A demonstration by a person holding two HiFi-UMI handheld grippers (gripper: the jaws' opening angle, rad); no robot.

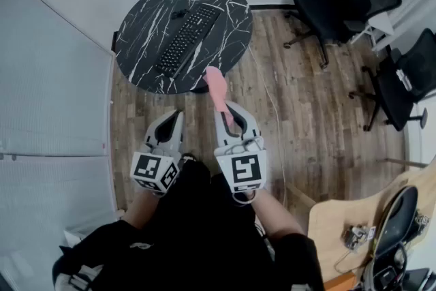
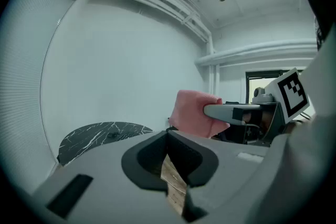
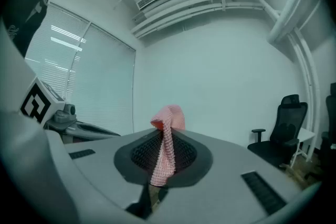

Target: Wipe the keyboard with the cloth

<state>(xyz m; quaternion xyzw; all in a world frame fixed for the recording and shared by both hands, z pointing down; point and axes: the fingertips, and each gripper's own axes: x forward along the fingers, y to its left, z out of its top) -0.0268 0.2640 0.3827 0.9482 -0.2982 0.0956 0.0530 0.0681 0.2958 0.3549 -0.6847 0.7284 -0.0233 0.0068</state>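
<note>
A black keyboard [image 1: 187, 39] lies diagonally on a round black marble table [image 1: 139, 51], well ahead of both grippers. My right gripper [image 1: 229, 114] is shut on a pink cloth [image 1: 217, 88] that sticks out forward toward the table's near edge. In the right gripper view the cloth [image 3: 166, 136] rises out of the right gripper [image 3: 161, 150], pinched between its jaws. My left gripper [image 1: 174, 119] is beside it, shut, with nothing in it. The left gripper view shows its closed jaws, the cloth [image 2: 190, 113] and the table [image 2: 100, 134] beyond. Both grippers hang over the wooden floor, short of the table.
Two black office chairs [image 1: 337, 3] [image 1: 409, 82] stand at the right. A wooden desk [image 1: 340, 221] with electronics sits at the lower right. A thin cable [image 1: 270, 105] runs across the floor. A blind-covered wall [image 1: 48, 92] lies at the left.
</note>
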